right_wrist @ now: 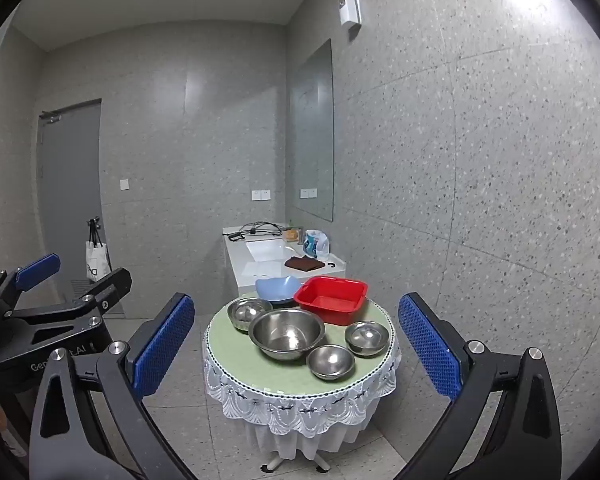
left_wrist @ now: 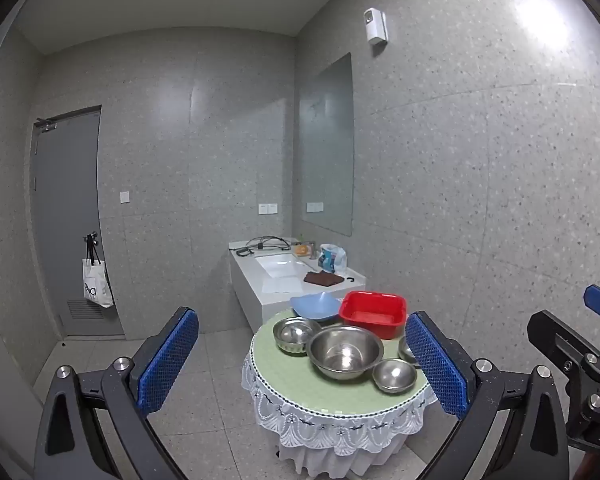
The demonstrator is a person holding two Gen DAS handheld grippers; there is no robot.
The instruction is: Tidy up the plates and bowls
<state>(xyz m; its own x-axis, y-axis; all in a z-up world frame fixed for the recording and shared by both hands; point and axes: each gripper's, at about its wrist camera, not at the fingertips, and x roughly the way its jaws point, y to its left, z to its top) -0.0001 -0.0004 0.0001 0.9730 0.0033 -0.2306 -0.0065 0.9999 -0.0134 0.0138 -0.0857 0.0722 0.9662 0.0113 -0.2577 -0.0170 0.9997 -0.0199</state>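
A small round table with a green top and white lace skirt stands ahead. On it are a large steel bowl, three smaller steel bowls, a blue plate-like bowl and a red square basin. The same set shows in the left wrist view: large bowl, red basin, blue bowl. My left gripper is open and empty, short of the table. My right gripper is open and empty, also short of the table.
A white sink counter stands behind the table with a brown cloth, a plastic bag and cables. A grey door with a hanging white bag is at left. Speckled walls close in on the right.
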